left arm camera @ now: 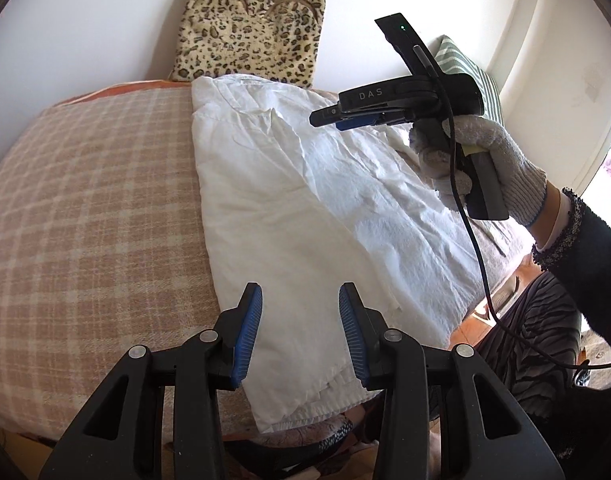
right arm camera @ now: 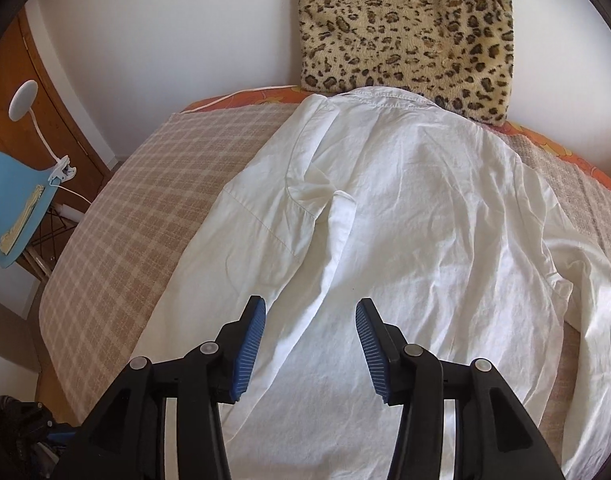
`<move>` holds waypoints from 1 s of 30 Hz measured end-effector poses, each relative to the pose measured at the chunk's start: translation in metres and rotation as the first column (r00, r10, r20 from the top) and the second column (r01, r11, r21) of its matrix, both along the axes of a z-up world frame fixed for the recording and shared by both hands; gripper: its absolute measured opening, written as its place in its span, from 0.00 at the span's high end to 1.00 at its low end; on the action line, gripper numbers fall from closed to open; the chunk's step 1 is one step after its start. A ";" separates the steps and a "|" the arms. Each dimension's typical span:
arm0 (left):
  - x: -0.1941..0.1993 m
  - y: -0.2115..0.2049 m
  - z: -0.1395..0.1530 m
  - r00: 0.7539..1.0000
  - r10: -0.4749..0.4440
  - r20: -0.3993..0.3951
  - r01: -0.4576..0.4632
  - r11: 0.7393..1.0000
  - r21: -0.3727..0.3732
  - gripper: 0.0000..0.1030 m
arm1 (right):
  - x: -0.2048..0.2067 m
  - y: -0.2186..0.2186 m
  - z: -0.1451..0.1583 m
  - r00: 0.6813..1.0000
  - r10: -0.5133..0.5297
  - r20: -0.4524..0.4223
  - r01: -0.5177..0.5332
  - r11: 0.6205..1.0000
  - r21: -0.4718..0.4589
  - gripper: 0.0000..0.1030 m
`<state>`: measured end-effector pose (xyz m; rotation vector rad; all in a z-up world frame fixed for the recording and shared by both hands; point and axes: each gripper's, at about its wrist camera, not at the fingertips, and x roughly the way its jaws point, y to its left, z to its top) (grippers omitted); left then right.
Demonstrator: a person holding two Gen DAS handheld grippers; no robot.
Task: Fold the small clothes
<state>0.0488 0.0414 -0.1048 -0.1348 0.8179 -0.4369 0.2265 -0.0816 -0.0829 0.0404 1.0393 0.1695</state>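
Observation:
A white shirt lies spread on the bed, collar toward the leopard cushion. In the right wrist view the shirt shows its back, with one side folded in over the middle and a sleeve lying out at the right. My left gripper hovers open over the shirt's near hem, nothing between its blue pads. My right gripper, held in a white-gloved hand, hangs above the shirt's far right part. In its own view the right gripper is open over the shirt's lower back, with nothing held.
A beige checked blanket covers the bed. A leopard-print cushion leans on the white wall behind the collar. A striped cushion sits far right. Left of the bed stand a blue chair and a white clip lamp.

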 end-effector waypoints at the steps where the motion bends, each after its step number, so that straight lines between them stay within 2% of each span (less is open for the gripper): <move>1: 0.003 -0.003 0.002 1.000 -0.006 0.010 0.006 1.000 -0.001 0.63 | -0.006 -0.009 0.006 1.000 -0.011 0.008 0.011 1.000 0.009 0.50; 8: 0.015 -0.042 0.014 0.994 -0.098 0.038 0.097 0.995 0.026 0.63 | -0.051 -0.083 0.037 0.990 -0.128 0.054 0.127 0.992 0.021 0.49; 13: 0.013 -0.085 0.019 0.978 -0.197 0.063 0.193 0.979 0.065 0.63 | -0.085 -0.147 0.055 0.969 -0.235 0.075 0.233 0.972 0.040 0.49; 18: 0.015 -0.128 0.022 0.957 -0.284 0.060 0.281 0.958 0.058 0.63 | -0.122 -0.197 0.070 0.942 -0.321 0.099 0.316 0.947 0.059 0.49; 24: 0.023 -0.193 0.034 0.916 -0.395 0.076 0.394 0.919 0.033 0.63 | -0.165 -0.245 0.080 0.913 -0.388 0.122 0.383 0.921 0.066 0.46; 27: 0.028 -0.231 0.037 0.885 -0.461 0.060 0.462 0.887 -0.001 0.63 | -0.192 -0.270 0.086 0.889 -0.434 0.147 0.428 0.901 0.072 0.32; 30: 0.034 -0.275 0.034 0.847 -0.530 0.030 0.530 0.848 -0.010 0.63 | -0.217 -0.293 0.091 0.866 -0.474 0.160 0.466 0.880 0.090 0.32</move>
